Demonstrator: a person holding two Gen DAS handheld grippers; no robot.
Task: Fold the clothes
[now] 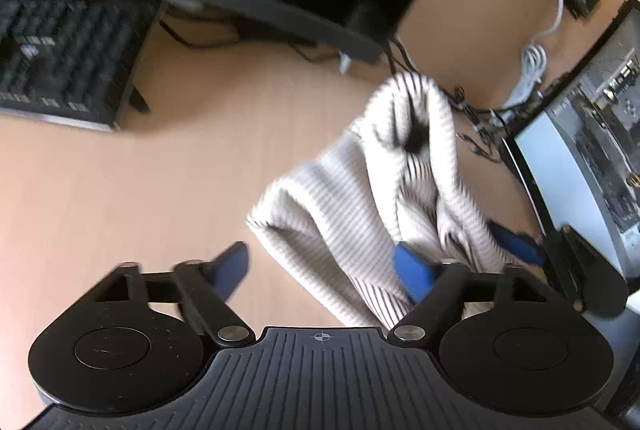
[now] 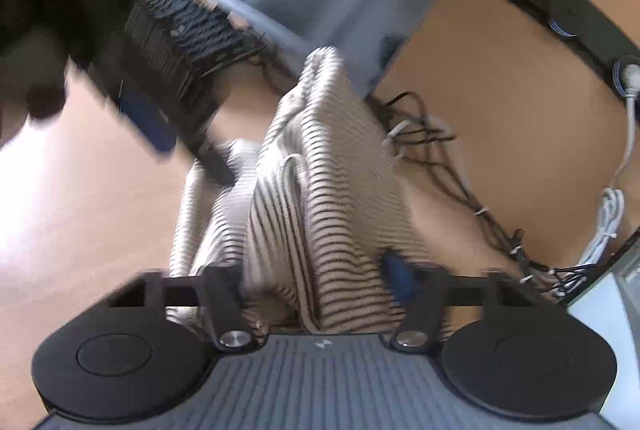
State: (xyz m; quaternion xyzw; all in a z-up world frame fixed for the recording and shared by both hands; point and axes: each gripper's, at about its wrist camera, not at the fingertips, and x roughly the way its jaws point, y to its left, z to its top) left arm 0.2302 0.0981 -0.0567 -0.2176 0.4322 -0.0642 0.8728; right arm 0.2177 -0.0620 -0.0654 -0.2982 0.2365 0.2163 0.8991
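One striped garment [image 1: 360, 197], two tongs [image 1: 324, 270] [image 2: 320, 282], one keyboard [image 1: 60, 49].

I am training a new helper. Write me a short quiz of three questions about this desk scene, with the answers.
1. True or false: the striped shirt lies flat and neatly folded on the desk.
2. In the left wrist view, what stands at the far left of the desk?
A. a keyboard
B. a cup
C. a book
3. Fill the gap: the fingers of the left tool stand ___ (open or shut).

Key: 1. False, the shirt is bunched up in a heap. 2. A. 3. Open.
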